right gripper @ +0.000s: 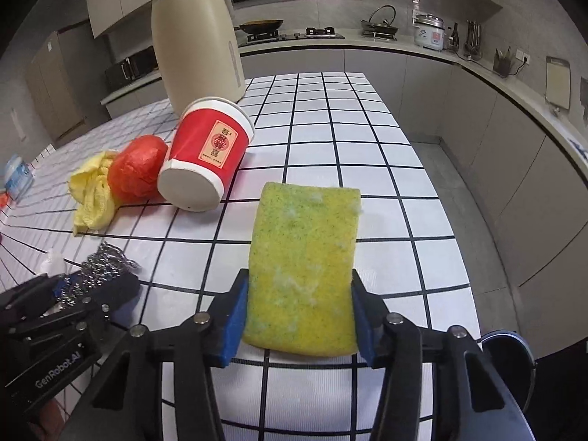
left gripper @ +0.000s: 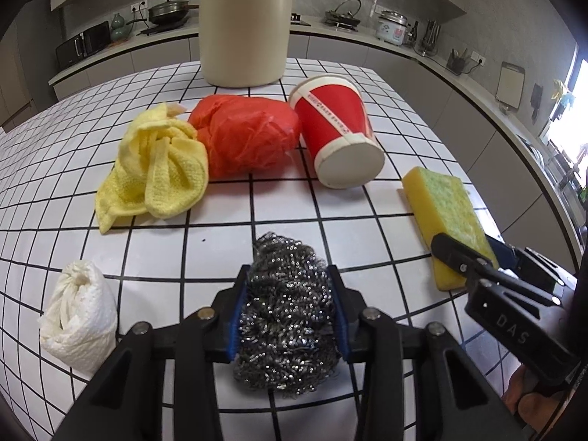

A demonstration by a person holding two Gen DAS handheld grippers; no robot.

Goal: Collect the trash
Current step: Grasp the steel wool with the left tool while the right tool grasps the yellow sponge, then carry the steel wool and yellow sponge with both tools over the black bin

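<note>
A ball of steel wool (left gripper: 288,312) is seen directly between the fingers of the left gripper (left gripper: 288,316), low over the white tiled table (left gripper: 330,228), and a yellow sponge (right gripper: 305,272) with a green scouring face is found between the fingers of the right gripper (right gripper: 299,316), near the table's right edge. Beyond them, a red paper cup (left gripper: 336,132) is lain on its side, touching a crumpled red plastic bag (left gripper: 246,134), which is pressed against a yellow cloth (left gripper: 154,165); a wad of white paper towel (left gripper: 79,316) is placed just left of the left gripper. A cream jug (left gripper: 244,22) is cut off at the top in the left wrist view. The underside of the steel wool and the near end of the sponge are hidden by the gripper frames. The left gripper's blue pads (left gripper: 235,319) are closed against both sides of the steel wool; the right gripper's pads (right gripper: 235,316) are pressed on the sponge's two long sides, gripping it.
</note>
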